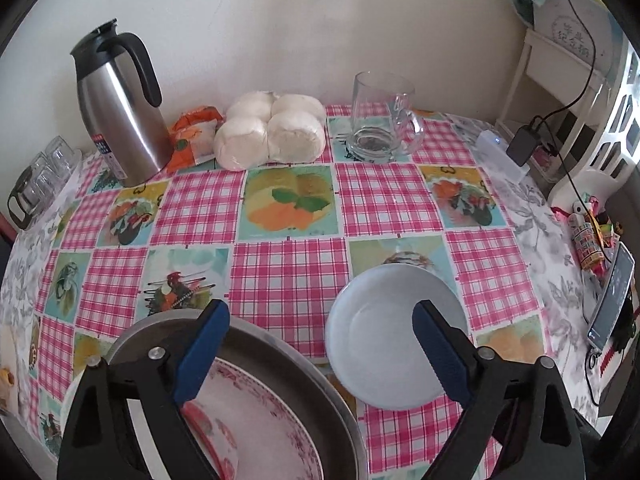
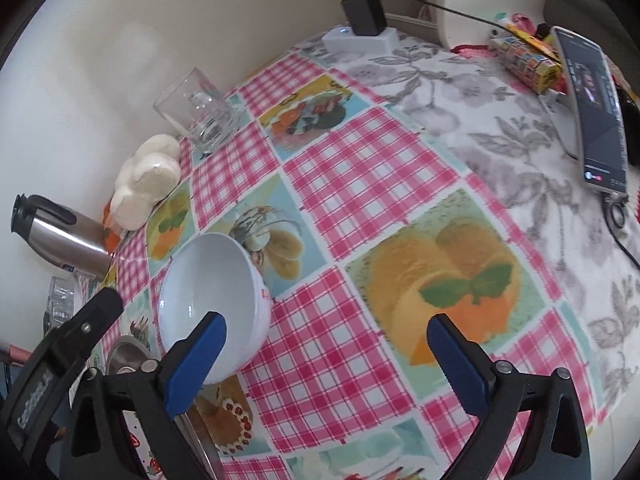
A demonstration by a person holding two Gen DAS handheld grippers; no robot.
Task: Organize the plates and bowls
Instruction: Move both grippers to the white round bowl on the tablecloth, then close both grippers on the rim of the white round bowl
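A white bowl (image 1: 384, 336) sits on the checked tablecloth, just beyond my open left gripper (image 1: 320, 344), whose right finger overlaps its near side. To its left a metal basin (image 1: 316, 384) holds a white plate with a red floral rim (image 1: 264, 420), under the left finger. In the right wrist view the same white bowl (image 2: 208, 300) lies behind the left finger of my open, empty right gripper (image 2: 328, 356). The other gripper's black body (image 2: 52, 360) shows at the left edge.
At the back stand a steel thermos jug (image 1: 120, 108), bagged steamed buns (image 1: 268, 132), an orange snack packet (image 1: 192, 132) and a glass mug (image 1: 380, 120). A charger on a white box (image 2: 360, 28) and a phone (image 2: 592, 112) lie at the right.
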